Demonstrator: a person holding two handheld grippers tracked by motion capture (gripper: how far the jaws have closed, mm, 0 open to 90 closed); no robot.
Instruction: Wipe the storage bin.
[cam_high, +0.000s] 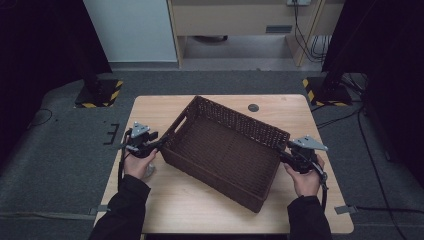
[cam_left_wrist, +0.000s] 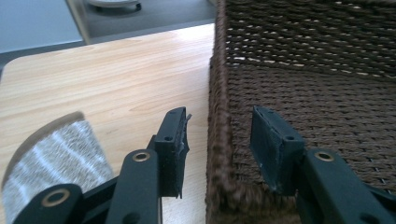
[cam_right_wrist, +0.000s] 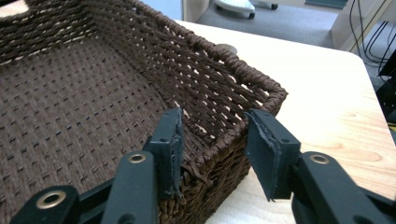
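The brown wicker basket (cam_high: 225, 150) sat askew mid-counter (cam_high: 200, 210). The left gripper (cam_left_wrist: 219, 140) straddled one end wall, the right gripper (cam_right_wrist: 212, 144) the opposite rim; both pairs of fingers stood apart, not pressing the weave.

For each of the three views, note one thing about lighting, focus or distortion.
High view: the table is evenly lit, the room's sides fall to black, and the table edges bow slightly. Left gripper view: the basket wall is soft, the near rim blurred, and the jaws are sharper. Right gripper view: the basket weave is crisp, with mild glare on the wood beyond it.
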